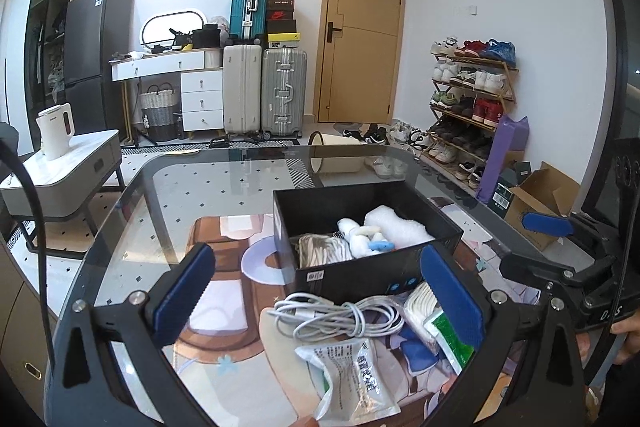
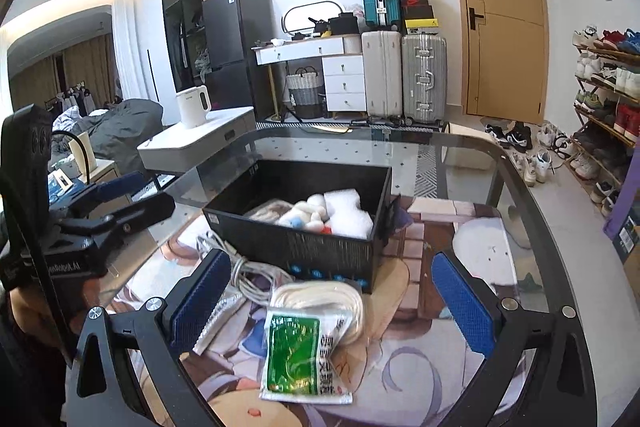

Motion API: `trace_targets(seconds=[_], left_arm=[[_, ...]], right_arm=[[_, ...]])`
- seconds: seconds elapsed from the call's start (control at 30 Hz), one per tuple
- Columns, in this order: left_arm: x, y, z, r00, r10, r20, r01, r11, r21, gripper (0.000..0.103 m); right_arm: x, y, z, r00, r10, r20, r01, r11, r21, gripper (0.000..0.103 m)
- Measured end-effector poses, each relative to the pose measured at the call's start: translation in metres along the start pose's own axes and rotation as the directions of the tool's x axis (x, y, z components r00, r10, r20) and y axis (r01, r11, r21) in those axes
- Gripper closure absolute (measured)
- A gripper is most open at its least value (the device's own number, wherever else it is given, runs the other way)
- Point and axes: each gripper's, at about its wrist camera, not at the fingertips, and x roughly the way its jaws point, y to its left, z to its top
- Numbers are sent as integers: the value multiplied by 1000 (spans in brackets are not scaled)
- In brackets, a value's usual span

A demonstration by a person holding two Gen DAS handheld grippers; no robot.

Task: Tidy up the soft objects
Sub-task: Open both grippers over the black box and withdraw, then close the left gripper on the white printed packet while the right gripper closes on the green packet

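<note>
Between wide right gripper [image 2: 332,303] fingers: green packet [image 2: 298,355], untouched.

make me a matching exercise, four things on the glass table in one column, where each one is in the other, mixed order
Things
1. white cable
2. green packet
3. white foam sheet
4. clear printed pouch

Places
A. inside the black box, at its right end
B. nearest the left wrist camera, in front of the cable
C. coiled against the box's front wall
D. between the open right tongs

Pairs: 1-C, 2-D, 3-A, 4-B
</note>
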Motion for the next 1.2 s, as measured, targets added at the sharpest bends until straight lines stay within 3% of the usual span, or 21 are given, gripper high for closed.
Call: trace_targets(seconds=[0.67, 0.97, 1.2], left_arm=[[-5, -4, -32, 997, 44, -59, -43, 999, 30, 0], [7, -7, -58, 989, 52, -139, -48, 998, 27, 0], [18, -13, -59, 978, 72, -193, -64, 997, 50, 0]], right_arm=[[15, 7, -40, 995, 13, -95, -13, 1000, -6, 1], [31, 3, -55, 985, 26, -170, -25, 1000, 13, 1], [40, 2, -60, 979, 30, -202, -26, 999, 19, 1]])
